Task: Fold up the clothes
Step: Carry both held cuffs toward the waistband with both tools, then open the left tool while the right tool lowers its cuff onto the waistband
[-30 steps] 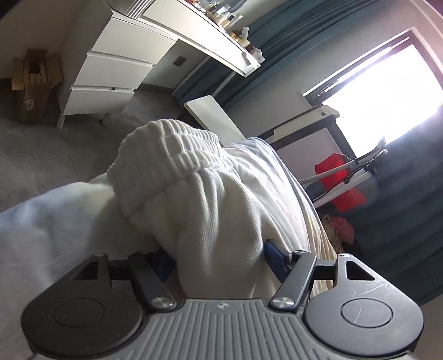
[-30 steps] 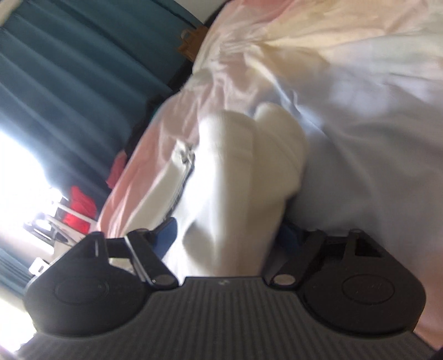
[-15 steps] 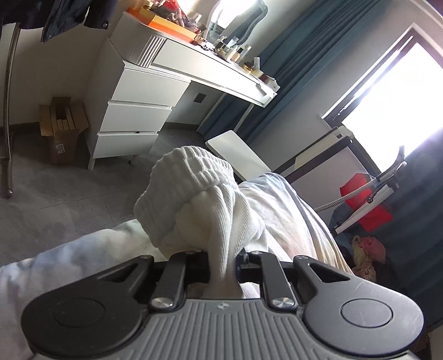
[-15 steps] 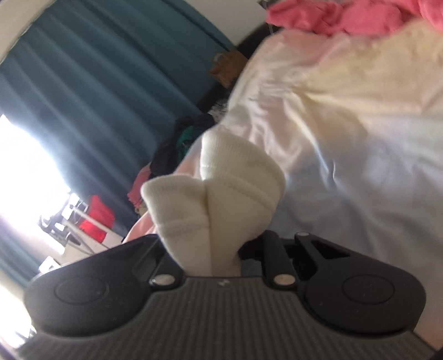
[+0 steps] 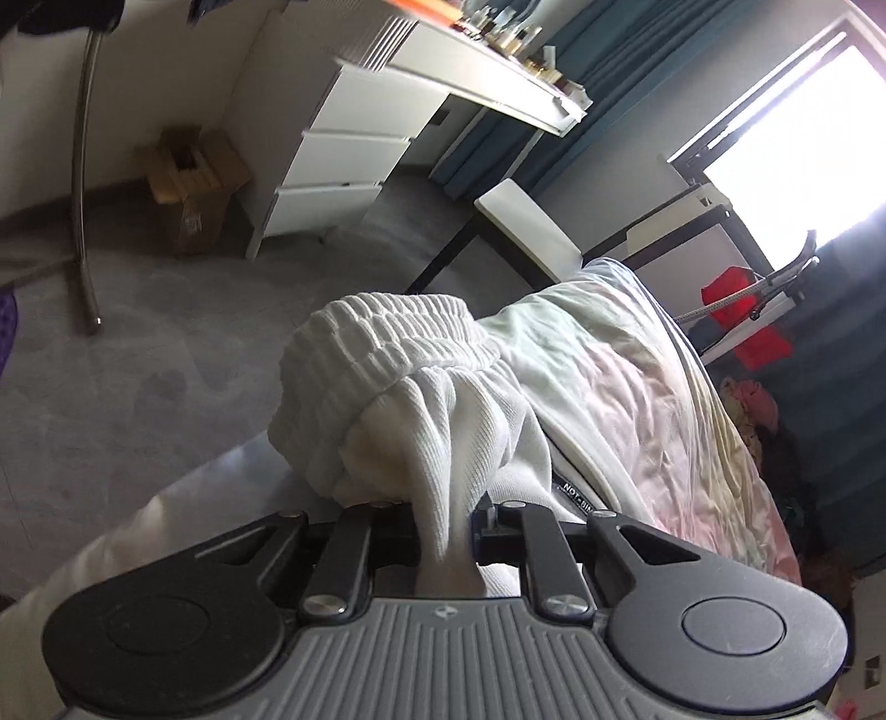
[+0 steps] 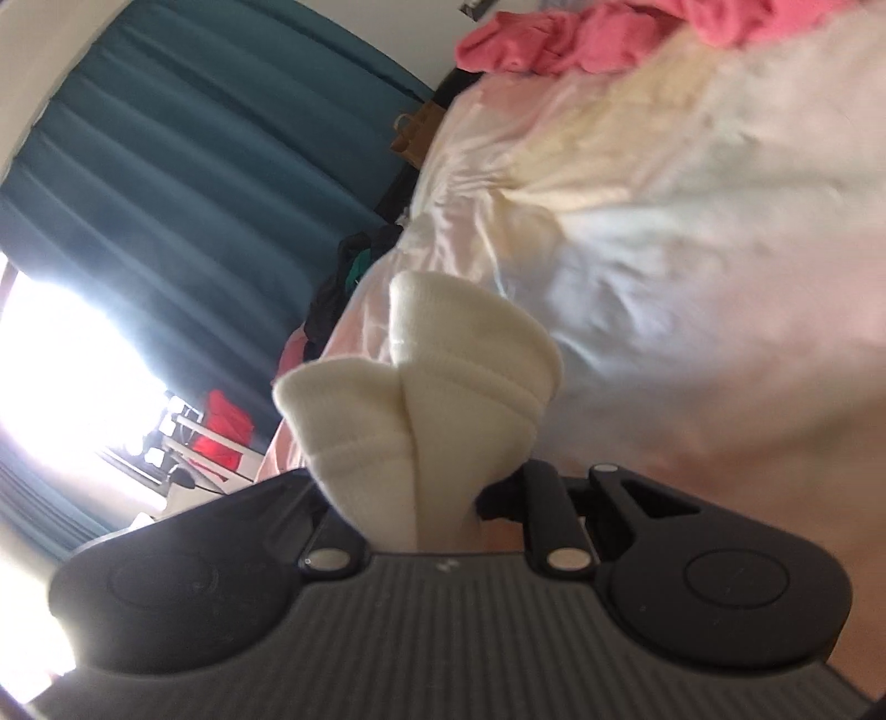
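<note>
A white ribbed garment with a thick elastic waistband is bunched in front of my left gripper, which is shut on a fold of it. My right gripper is shut on a cream ribbed cuff of the same kind of cloth, pinched into two lobes. Both pieces are lifted above a bed with a pale pink and white sheet. The gripper fingertips are hidden by the cloth.
A white drawer unit and dressing table stand across the grey floor, with a cardboard box beside them. A pink garment pile lies at the far end of the bed. Teal curtains and a bright window flank the bed.
Both grippers went from open around the cloth to shut on it one second ago. Since then they have lifted the cloth off the sheet, and both views have swung slightly.
</note>
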A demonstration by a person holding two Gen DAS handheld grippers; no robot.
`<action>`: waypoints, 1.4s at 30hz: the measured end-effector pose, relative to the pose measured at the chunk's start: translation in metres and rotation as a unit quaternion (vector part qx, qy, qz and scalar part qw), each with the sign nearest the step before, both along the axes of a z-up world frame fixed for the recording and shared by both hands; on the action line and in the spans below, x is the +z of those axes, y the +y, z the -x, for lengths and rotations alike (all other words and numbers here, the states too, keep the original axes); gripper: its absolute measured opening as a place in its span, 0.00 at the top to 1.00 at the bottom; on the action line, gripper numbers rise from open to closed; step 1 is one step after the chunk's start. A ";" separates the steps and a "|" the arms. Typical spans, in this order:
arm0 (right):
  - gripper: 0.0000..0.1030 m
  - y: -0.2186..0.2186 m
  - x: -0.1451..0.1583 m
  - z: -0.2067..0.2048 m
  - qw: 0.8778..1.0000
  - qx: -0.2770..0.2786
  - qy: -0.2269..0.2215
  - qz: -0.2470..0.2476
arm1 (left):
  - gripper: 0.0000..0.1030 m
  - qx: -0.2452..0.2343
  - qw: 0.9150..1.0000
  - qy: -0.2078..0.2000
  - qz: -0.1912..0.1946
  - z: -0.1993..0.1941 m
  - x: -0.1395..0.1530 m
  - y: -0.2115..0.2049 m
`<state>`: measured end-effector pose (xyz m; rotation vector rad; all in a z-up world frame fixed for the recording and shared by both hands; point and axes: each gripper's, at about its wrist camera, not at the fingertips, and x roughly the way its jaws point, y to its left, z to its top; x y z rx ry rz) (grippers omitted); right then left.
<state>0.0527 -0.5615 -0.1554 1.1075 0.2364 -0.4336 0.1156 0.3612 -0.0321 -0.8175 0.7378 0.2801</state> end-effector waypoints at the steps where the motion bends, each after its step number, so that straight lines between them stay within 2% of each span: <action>1: 0.84 0.001 -0.009 0.005 1.000 -0.005 -0.001 -0.014 | 0.82 -0.002 1.000 -0.004 -0.003 0.004 -0.003 0.000; 4: 0.80 0.004 -0.033 0.019 0.998 -0.021 -0.010 -0.053 | 0.74 -0.022 0.999 -0.005 -0.040 0.006 -0.006 -0.008; 6: 0.71 0.004 -0.047 0.025 0.996 -0.031 -0.018 -0.077 | 0.64 -0.041 0.996 -0.004 -0.074 0.005 -0.003 -0.020; 7: 0.67 0.002 -0.053 0.028 0.995 -0.035 -0.026 -0.091 | 0.53 -0.045 0.995 -0.008 -0.085 0.005 0.002 -0.030; 8: 0.60 0.001 -0.059 0.030 0.993 -0.035 -0.040 -0.104 | 0.43 -0.049 0.994 -0.013 -0.097 0.005 0.006 -0.040; 9: 0.52 -0.001 -0.064 0.031 0.991 -0.033 -0.057 -0.116 | 0.38 -0.053 0.992 -0.017 -0.109 0.006 0.010 -0.050; 10: 0.47 -0.002 -0.068 0.031 0.989 -0.029 -0.071 -0.122 | 0.29 -0.058 0.991 -0.022 -0.120 0.006 0.015 -0.060; 13: 0.32 -0.004 -0.071 0.027 0.987 -0.007 -0.105 -0.118 | 0.26 -0.071 0.985 -0.035 -0.155 0.008 0.028 -0.090; 15: 0.23 -0.003 -0.069 0.018 0.988 0.009 -0.111 -0.105 | 0.21 -0.079 0.980 -0.044 -0.178 0.009 0.037 -0.110; 18: 0.21 -0.001 -0.066 0.006 0.990 0.028 -0.115 -0.081 | 0.21 -0.092 0.971 -0.058 -0.212 0.010 0.050 -0.140; 22: 0.21 0.004 -0.067 0.000 0.992 0.025 -0.117 -0.050 | 0.21 -0.108 0.957 -0.075 -0.257 0.012 0.068 -0.180; 23: 0.21 0.005 -0.067 0.000 0.992 0.022 -0.118 -0.046 | 0.21 -0.114 0.955 -0.079 -0.264 0.007 0.066 -0.194; 26: 0.24 0.005 -0.067 -0.003 0.993 0.020 -0.111 -0.029 | 0.20 -0.147 0.951 -0.076 -0.261 -0.015 0.036 -0.243; 28: 0.30 0.007 -0.065 -0.005 0.995 0.017 -0.092 -0.016 | 0.20 -0.167 0.948 -0.064 -0.263 -0.031 0.008 -0.271; 30: 0.42 0.007 -0.064 -0.006 0.997 0.012 -0.074 -0.012 | 0.20 -0.194 0.940 -0.067 -0.272 -0.041 -0.021 -0.292; 33: 0.57 0.005 -0.062 -0.006 0.999 0.004 -0.053 -0.010 | 0.20 -0.222 0.929 -0.044 -0.294 -0.052 -0.056 -0.306; 37: 0.62 0.009 -0.052 -0.010 0.999 0.005 -0.025 0.020 | 0.20 -0.234 0.919 -0.034 -0.317 -0.053 -0.074 -0.309; 42: 0.80 0.023 -0.024 -0.012 0.997 -0.004 0.002 0.080 | 0.18 -0.243 0.908 -0.027 -0.341 -0.052 -0.091 -0.312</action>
